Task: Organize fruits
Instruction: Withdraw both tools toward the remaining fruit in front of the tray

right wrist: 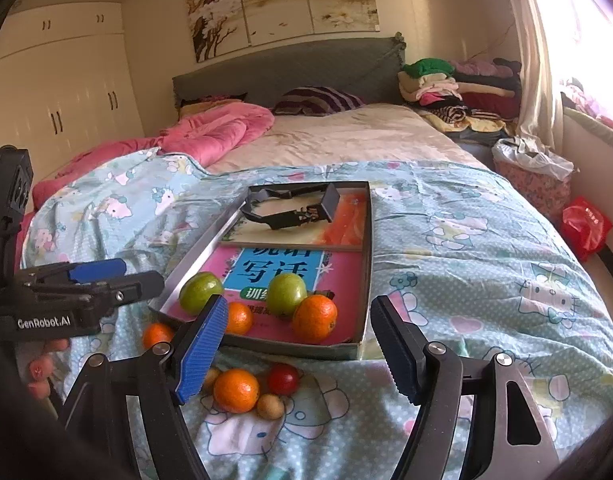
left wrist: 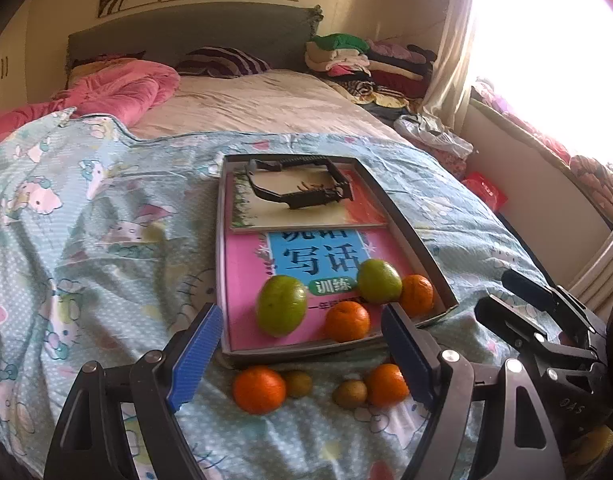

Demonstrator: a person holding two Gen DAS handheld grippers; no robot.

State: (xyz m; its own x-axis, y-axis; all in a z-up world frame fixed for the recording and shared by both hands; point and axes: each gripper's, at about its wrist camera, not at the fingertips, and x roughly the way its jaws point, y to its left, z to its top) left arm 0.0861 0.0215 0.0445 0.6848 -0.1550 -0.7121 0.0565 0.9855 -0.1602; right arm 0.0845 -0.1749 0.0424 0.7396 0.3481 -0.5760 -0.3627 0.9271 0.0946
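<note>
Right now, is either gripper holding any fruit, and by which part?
Nothing is held. The left gripper and right gripper are both open, with no fruit between their fingers; the oranges lie on the bed beyond them.

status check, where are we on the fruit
Left gripper and right gripper open, empty. Two green, two orange fruits in grey metal tray; others on blue cartoon-print quilt. Nothing blocking.

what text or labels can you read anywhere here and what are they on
"GenRobot.AI": side of the left gripper, seen in the right wrist view.
"写话": blue panel of the pink book in the tray.
"训练": green oval on the same book.
The book's top row is cut off by another book; its bottom line and the wall painting's characters are unreadable.
</note>
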